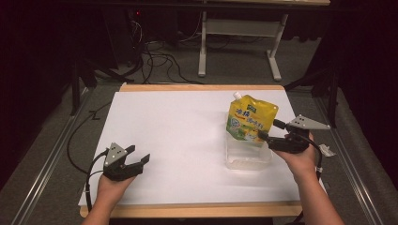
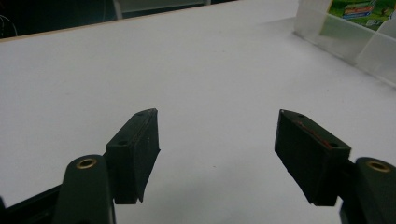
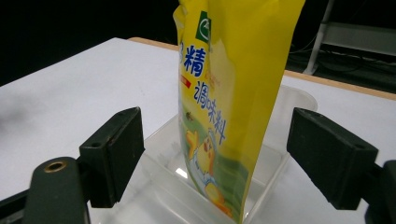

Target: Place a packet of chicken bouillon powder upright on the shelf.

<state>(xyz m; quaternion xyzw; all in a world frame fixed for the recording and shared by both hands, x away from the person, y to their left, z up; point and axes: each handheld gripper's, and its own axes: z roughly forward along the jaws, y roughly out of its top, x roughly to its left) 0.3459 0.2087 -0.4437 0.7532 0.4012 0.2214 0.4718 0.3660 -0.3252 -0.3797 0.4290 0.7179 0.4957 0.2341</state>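
Observation:
A yellow spouted pouch (image 1: 251,119) with blue printing stands upright in a clear plastic container (image 1: 248,159) on the right half of the white table (image 1: 178,136). My right gripper (image 1: 268,130) is level at the pouch's right edge and is open. In the right gripper view its jaws flank the pouch (image 3: 229,84) with gaps on both sides, and the container (image 3: 299,100) lies below them. My left gripper (image 1: 140,153) rests near the front left of the table, open with nothing between its fingers (image 2: 135,149). The left gripper view has the container (image 2: 355,42) at far right.
A wooden edge (image 1: 202,87) borders the table's far side, and another runs along the front. Metal rails (image 1: 47,159) run along both sides. Behind the table stand a white desk frame (image 1: 202,51) and floor cables (image 1: 155,61).

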